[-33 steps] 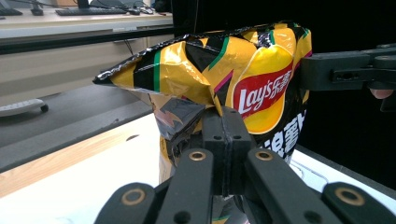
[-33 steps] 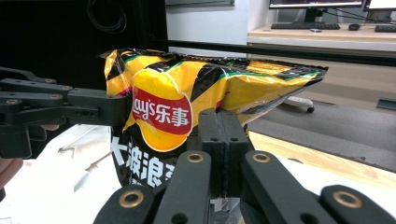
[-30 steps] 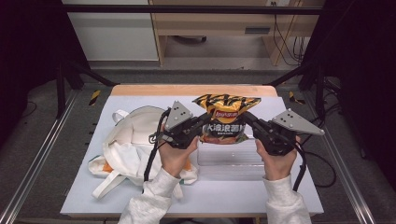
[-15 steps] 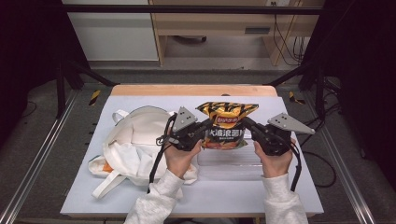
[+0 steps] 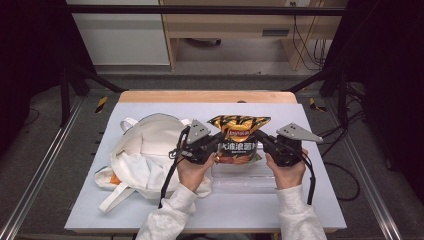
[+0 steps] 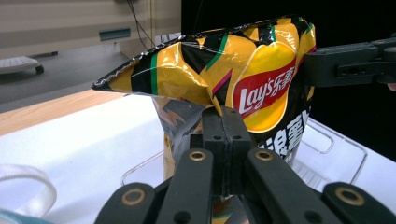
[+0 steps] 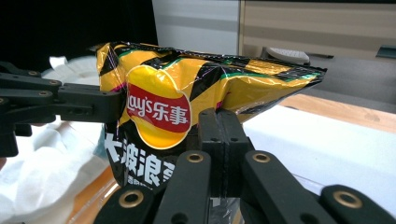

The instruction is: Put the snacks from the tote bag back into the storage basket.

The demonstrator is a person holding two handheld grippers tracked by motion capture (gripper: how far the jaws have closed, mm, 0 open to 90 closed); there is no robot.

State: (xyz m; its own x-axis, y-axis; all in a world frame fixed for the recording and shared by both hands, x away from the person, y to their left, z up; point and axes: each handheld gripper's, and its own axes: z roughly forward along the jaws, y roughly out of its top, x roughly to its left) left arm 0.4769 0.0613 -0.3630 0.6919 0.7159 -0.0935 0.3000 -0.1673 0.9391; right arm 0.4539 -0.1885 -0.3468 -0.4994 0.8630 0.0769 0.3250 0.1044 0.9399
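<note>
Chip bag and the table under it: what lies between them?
A clear plastic tray lies between the chip bag and the table, as the high view shows.

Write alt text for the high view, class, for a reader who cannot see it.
A person's two hands each hold a hand-held gripper, the left hand-held gripper and right hand-held gripper pinching opposite sides of a yellow and black crisp bag above a clear plastic tray. A white cloth bag lies to the left on the pale table.
</note>
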